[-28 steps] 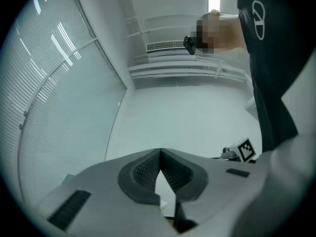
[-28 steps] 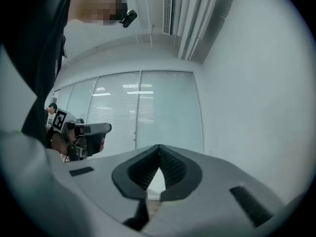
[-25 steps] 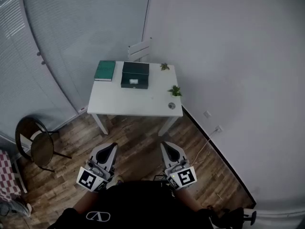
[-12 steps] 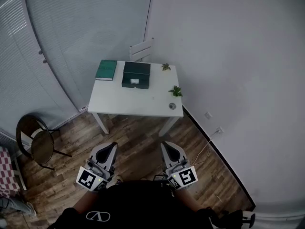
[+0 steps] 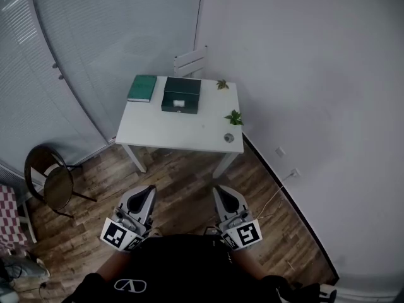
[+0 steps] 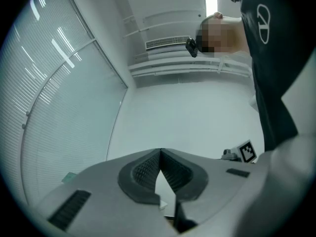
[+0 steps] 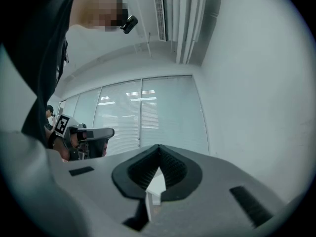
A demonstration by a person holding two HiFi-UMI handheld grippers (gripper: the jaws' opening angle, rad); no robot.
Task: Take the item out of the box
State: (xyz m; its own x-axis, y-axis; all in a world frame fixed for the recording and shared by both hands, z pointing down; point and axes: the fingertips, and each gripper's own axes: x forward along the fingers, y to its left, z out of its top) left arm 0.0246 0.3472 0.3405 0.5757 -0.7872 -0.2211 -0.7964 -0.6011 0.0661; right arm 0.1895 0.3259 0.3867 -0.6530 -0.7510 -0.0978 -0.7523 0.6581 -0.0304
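Note:
A dark green box [image 5: 181,96] with a white label stands closed at the back of a white table [image 5: 183,131], far ahead of me. My left gripper [image 5: 145,197] and right gripper [image 5: 223,197] hang low near my body over the wooden floor, well short of the table. In the left gripper view the left gripper [image 6: 160,154] has its jaws met at the tips with nothing between them. The right gripper [image 7: 158,151] looks the same in its own view, tips together and empty. Both gripper views point up at the walls and ceiling.
A green book [image 5: 142,88] lies left of the box. Two small plants [image 5: 234,117] and a small round object [image 5: 229,137] sit along the table's right side. A white chair back [image 5: 191,62] shows behind the table. A round dark chair [image 5: 52,185] stands at the left; a wall runs along the right.
The view has shifted a little, so the table sits slightly higher and nearer the centre. Both grippers stay where they were, low and shut.

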